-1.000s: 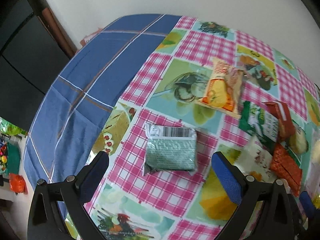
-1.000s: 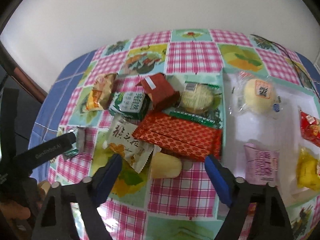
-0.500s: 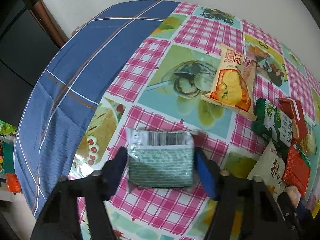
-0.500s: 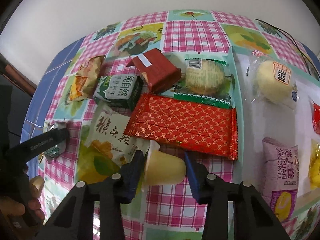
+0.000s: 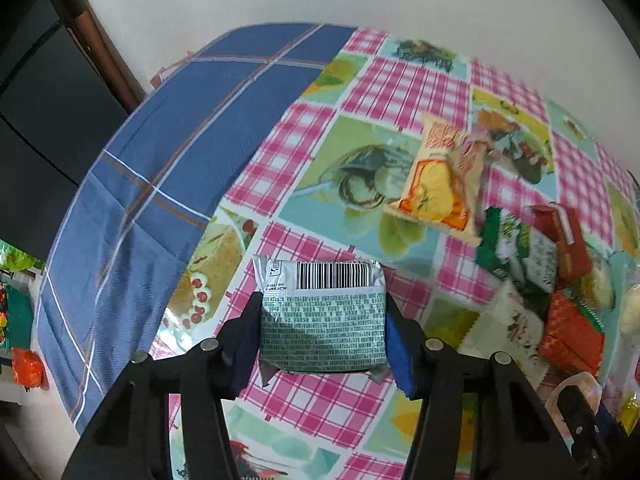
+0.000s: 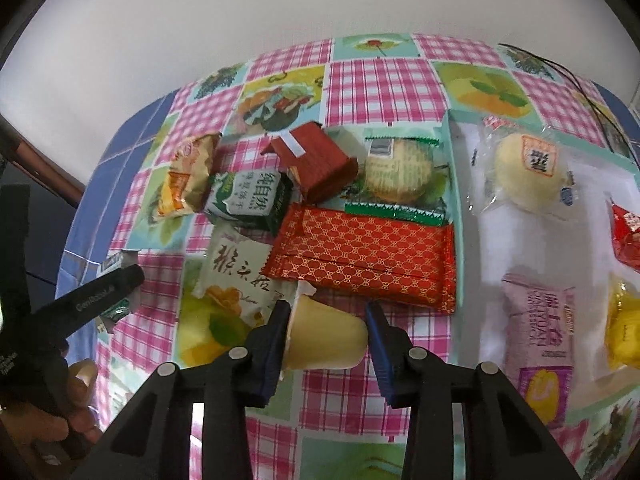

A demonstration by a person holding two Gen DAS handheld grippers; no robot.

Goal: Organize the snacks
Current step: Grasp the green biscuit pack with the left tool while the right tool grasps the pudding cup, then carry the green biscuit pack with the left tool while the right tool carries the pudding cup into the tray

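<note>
A pink-checked oilcloth tablecloth [image 6: 380, 80] with fruit pictures is overlapping a blue plaid cloth [image 5: 160, 168] at nine o'clock. A green-printed silver foil packet [image 5: 323, 322] (black barcode on top) is showing beside a red gold-latticed wrapper [image 6: 366, 254] and a pale yellow plastic cup [image 6: 326, 340].

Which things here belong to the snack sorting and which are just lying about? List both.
Job:
- green-white packet between the closing left gripper jaws
- yellow jelly cup in the right gripper
- red wafer pack
- white tray

Lying about:
- black cable
- blue cloth
</note>
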